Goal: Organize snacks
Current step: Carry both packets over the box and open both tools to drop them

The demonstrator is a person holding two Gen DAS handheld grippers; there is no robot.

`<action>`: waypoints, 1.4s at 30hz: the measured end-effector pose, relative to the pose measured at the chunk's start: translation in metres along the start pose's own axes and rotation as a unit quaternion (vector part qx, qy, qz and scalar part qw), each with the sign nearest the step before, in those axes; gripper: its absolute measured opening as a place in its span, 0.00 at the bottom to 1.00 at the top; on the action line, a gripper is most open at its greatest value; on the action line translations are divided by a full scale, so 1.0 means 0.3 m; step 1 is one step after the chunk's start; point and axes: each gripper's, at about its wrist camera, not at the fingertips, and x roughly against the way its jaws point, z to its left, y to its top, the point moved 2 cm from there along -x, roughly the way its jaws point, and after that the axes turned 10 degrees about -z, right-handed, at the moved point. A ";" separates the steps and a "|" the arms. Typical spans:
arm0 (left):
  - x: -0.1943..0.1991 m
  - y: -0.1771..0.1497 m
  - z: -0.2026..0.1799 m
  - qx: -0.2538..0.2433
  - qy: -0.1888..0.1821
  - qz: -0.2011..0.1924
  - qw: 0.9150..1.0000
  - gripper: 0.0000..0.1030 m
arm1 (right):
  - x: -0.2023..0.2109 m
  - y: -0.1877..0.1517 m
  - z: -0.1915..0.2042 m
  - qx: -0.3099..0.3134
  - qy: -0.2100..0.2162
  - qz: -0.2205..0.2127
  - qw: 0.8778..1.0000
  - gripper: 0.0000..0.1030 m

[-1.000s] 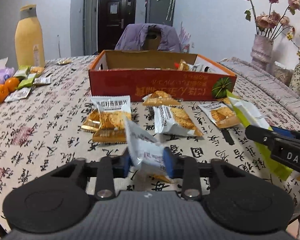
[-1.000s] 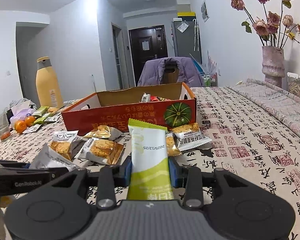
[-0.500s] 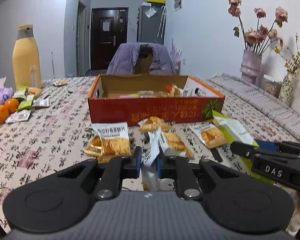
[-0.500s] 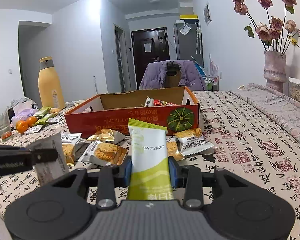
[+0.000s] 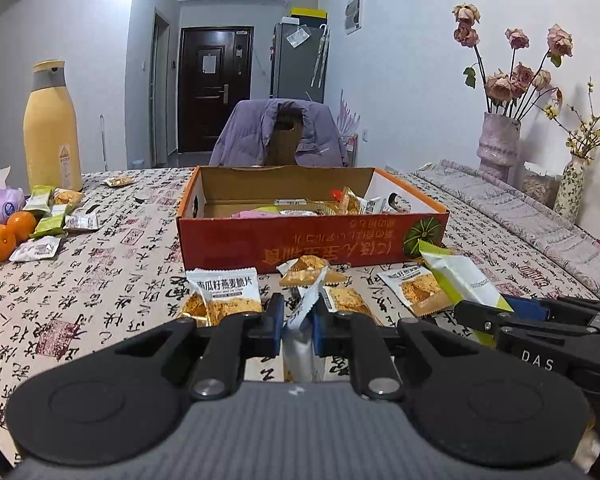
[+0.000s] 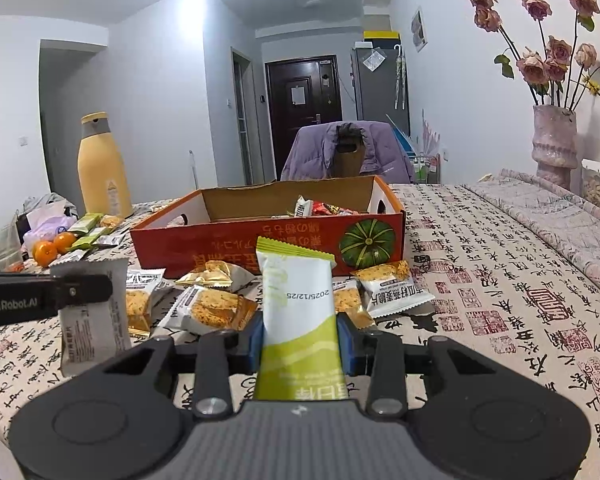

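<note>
Snacks should be carried over the box near wall before release: left tool is clamped on a silver packet, right tool on a green-white bar.

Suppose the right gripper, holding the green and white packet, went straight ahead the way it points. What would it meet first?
Probably the loose snack packets on the tablecloth just ahead, then the red cardboard box. Depth is hard to judge.

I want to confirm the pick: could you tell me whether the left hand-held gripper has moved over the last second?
Yes. The left hand-held gripper rose, judged against the red box, lifting the white snack packet.
</note>
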 end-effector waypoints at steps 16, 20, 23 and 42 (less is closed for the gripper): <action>-0.082 0.223 0.004 -0.005 -0.002 -0.069 0.998 0.14 | -0.111 0.166 0.004 0.024 -0.007 -0.041 0.999 0.35; -0.148 0.284 0.011 -0.003 -0.001 -0.077 0.997 0.14 | -0.183 0.225 -0.003 0.034 -0.012 -0.051 0.998 0.35; -0.207 0.321 0.021 0.000 0.001 -0.081 0.997 0.14 | -0.249 0.271 -0.010 0.042 -0.016 -0.056 0.997 0.35; -0.628 0.381 0.116 0.045 0.032 -0.052 0.997 0.14 | -0.650 0.355 -0.065 0.035 -0.026 -0.038 0.998 0.35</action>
